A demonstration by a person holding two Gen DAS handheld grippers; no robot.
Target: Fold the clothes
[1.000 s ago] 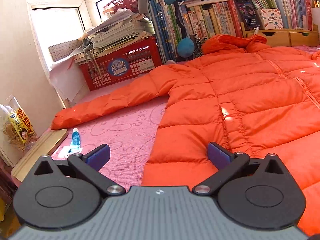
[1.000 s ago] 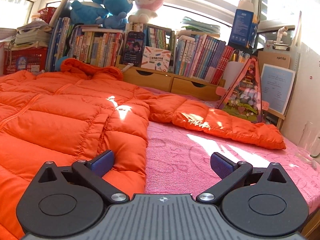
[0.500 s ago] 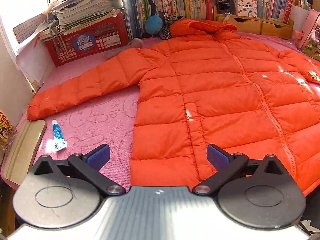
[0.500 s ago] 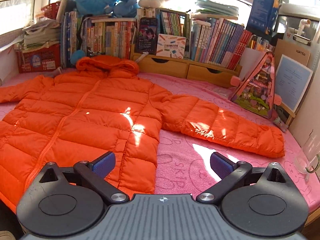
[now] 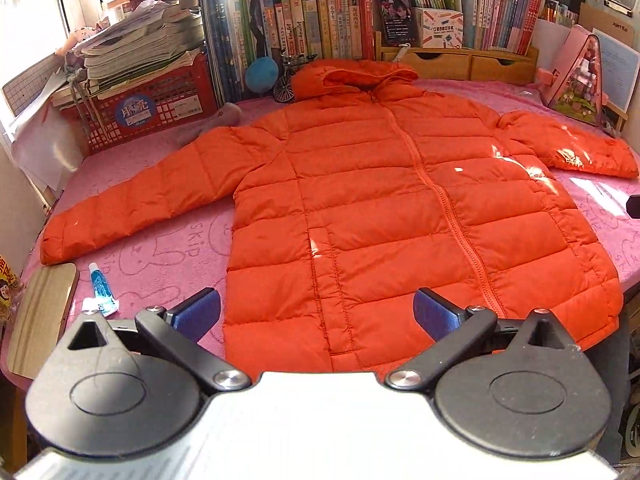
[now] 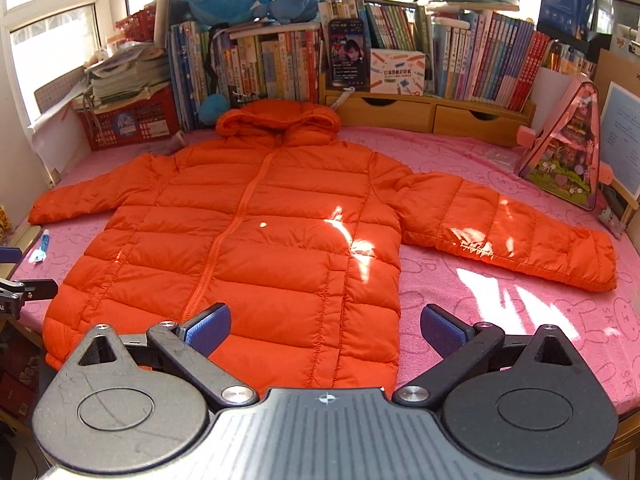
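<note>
- the orange jacket [image 5: 372, 216] lies flat and face up across the middle of the frame on the pink cloth [image 5: 168, 248] covering the table, zipper closed, hood [image 5: 352, 76] toward the books at the top.
- in the left wrist view the left hand-held gripper [image 5: 316, 312] sits at the bottom centre, released, its blue pads [image 5: 200, 310] spread wide; it holds nothing.
- the jacket's hem shows between and just beyond those pads; whether they touch the fabric cannot be told.
- one sleeve [image 5: 136, 200] stretches to the left edge of that frame, its cuff ending near a small blue tube [image 5: 102, 290] and a wooden board [image 5: 40, 316] at the lower left.
- the other sleeve [image 5: 568, 148] runs to the upper right, toward a pink triangular toy house [image 5: 576, 80].
- in the right wrist view the right hand-held gripper [image 6: 326, 330] is also at the bottom centre, released and empty, pads [image 6: 440, 330] far apart.
- the jacket [image 6: 256, 248] fills the centre and left of that frame; its lower side edge falls between the pads, so the left pad is over orange fabric and the right pad over pink cloth [image 6: 520, 300].
- the sleeve [image 6: 508, 232] on that side reaches out to the right middle of the frame.
- a red basket [image 6: 132, 122] stacked with papers stands at the upper left, a row of books [image 6: 460, 60] and wooden drawers [image 6: 420, 116] along the top.
</note>
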